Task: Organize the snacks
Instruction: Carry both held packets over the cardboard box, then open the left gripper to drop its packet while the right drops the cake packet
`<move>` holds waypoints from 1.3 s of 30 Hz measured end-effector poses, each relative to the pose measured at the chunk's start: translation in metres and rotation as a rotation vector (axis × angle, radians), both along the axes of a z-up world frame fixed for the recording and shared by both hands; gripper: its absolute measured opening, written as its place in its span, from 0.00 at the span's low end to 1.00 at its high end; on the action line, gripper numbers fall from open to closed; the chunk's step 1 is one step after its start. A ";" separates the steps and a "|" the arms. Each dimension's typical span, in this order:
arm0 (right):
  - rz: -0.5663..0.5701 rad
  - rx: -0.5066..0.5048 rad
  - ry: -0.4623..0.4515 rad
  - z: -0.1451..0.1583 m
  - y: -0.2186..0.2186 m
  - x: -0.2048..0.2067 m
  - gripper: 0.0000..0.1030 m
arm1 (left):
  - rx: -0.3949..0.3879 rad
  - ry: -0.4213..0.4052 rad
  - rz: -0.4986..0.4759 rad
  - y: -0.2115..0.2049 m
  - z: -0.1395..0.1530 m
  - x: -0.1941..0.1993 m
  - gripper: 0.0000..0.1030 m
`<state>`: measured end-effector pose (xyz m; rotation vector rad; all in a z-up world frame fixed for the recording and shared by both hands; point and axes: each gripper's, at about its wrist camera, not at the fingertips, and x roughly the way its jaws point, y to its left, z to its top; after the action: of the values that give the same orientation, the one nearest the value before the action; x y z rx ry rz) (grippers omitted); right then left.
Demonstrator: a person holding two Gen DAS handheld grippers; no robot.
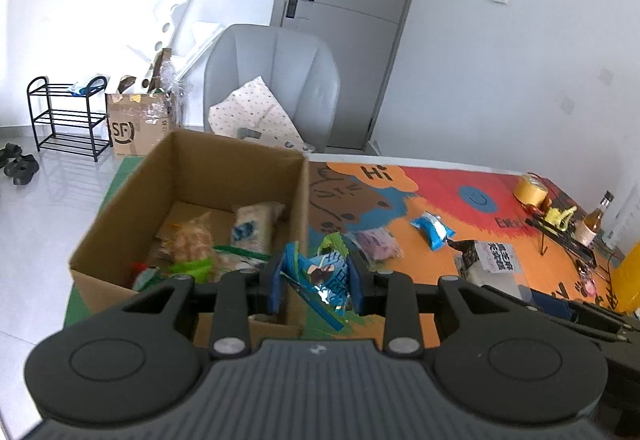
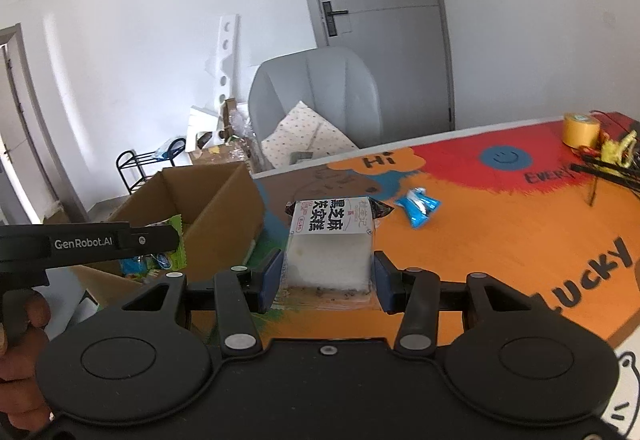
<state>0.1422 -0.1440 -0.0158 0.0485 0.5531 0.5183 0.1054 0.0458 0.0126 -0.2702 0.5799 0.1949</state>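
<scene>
Beside cardboard box (image 1: 224,176) | left gripper (image 1: 318,280) clamps crinkly foil packet (image 1: 326,276) | right gripper (image 2: 328,280) clamps blocky cake pack (image 2: 332,240)

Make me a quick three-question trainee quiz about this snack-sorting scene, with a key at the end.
1. True or false: the cardboard box already has snacks inside.
2. What does the right gripper hold? A) tape roll B) white cake pack C) bottle
3. Which colour is the wrapper in the left gripper?

Key: 1 true. 2 B, the white cake pack. 3 blue and green.
</scene>
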 end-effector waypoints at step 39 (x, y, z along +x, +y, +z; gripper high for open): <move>0.177 -0.056 -0.030 0.016 0.135 0.031 0.44 | -0.067 -0.005 0.133 0.119 -0.005 -0.002 0.45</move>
<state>0.1728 -0.0093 -0.0003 -0.0620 0.5446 0.6743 0.1036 0.1649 0.0076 -0.3743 0.5646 0.3041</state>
